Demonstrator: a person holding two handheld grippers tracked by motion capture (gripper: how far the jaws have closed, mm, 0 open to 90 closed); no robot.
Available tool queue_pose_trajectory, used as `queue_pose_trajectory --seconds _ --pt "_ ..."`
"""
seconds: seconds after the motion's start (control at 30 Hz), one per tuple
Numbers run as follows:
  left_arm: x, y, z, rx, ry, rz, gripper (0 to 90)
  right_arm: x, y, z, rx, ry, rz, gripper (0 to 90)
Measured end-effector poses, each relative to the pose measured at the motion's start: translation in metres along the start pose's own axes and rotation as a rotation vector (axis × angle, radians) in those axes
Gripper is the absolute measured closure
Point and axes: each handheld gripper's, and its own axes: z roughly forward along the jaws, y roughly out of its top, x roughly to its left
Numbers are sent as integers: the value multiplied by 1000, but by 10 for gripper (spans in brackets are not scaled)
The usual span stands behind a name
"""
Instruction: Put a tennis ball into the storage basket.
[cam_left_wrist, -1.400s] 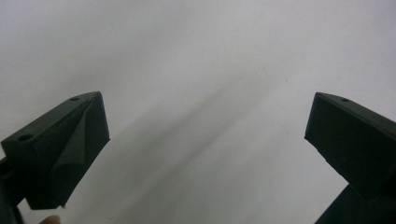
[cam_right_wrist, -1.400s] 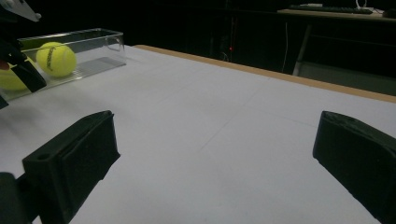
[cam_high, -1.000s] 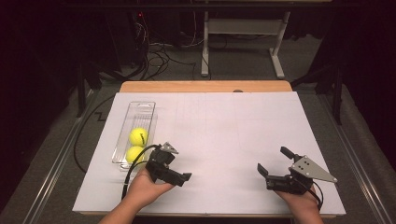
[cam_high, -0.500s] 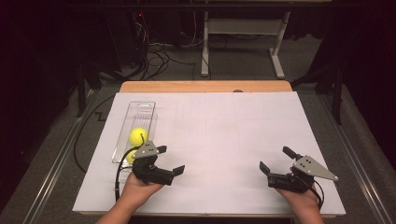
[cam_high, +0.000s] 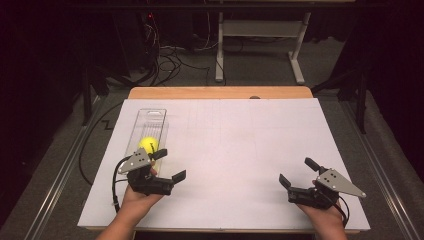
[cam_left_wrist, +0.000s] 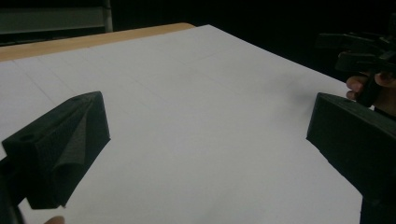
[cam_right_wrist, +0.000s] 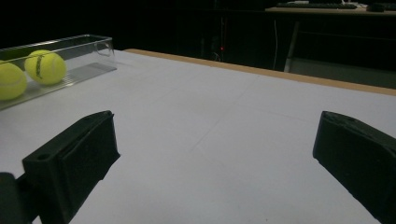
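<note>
A wooden table (cam_high: 215, 92) is covered almost wholly by a smooth, matte white sheet (cam_high: 235, 150). Along the sheet's left side a long, clear plastic tray (cam_high: 150, 122) is laid, with rigid glossy walls. Two fuzzy yellow tennis balls (cam_right_wrist: 45, 66) are seen inside it from the right gripper view, side by side at its near end. The left gripper (cam_high: 168, 165) is held low just beside that near end, angled toward the right, its blocky black jaws spread wide with nothing between them. The right gripper (cam_high: 299, 172) is held near the front right corner, pointed left, jaws likewise parted and empty.
</note>
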Motion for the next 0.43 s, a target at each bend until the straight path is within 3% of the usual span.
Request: queue_pose_trajectory --seconds 0.1,0.23,0.43 --pt "3 0 -2 4 36 12 3 1 0 0 -4 11 -10 2" --pt "5 0 -10 -59 34 -2 3 4 1 0 -3 23 -31 2" --pt "4 -1 -11 -43 39 5 4 5 2 1 -3 28 -46 2"
